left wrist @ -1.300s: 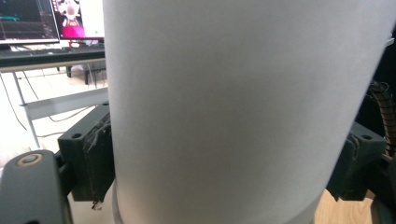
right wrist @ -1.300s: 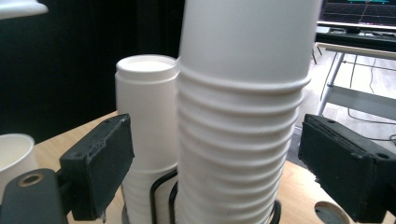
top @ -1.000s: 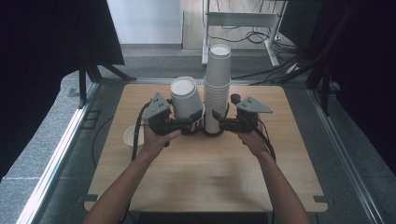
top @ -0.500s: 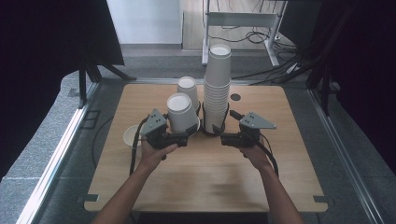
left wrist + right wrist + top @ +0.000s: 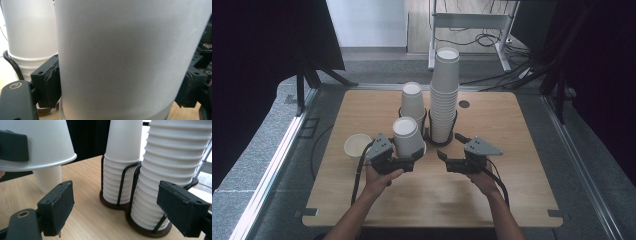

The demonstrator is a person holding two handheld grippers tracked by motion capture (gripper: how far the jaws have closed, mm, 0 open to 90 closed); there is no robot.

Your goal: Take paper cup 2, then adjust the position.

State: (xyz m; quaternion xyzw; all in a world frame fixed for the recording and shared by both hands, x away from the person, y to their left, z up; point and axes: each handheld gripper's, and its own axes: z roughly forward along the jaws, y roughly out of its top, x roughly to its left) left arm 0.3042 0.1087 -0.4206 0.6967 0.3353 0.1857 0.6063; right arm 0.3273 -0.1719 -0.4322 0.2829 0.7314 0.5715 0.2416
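Left gripper (image 5: 414,161) clamps a smooth, inverted white paper cup (image 5: 407,137) near mid-bench, seemingly lifted off the wood. Right gripper (image 5: 441,159) gapes wide, empty, just before the ribbed tall stack (image 5: 444,97).

Light wooden counter (image 5: 512,130): pale grain, smooth, matt. White paper cup (image 5: 407,136) in left tongs (image 5: 404,164): matt, smooth wall; blurred close up, so texture uncertain. Tall stack of white paper cups (image 5: 170,170): matt, rolled rims ridged. Black wire holder (image 5: 120,187): thin rod, probably metal, slight sheen. Right tongs (image 5: 120,207): black matt plastic, edges rough.
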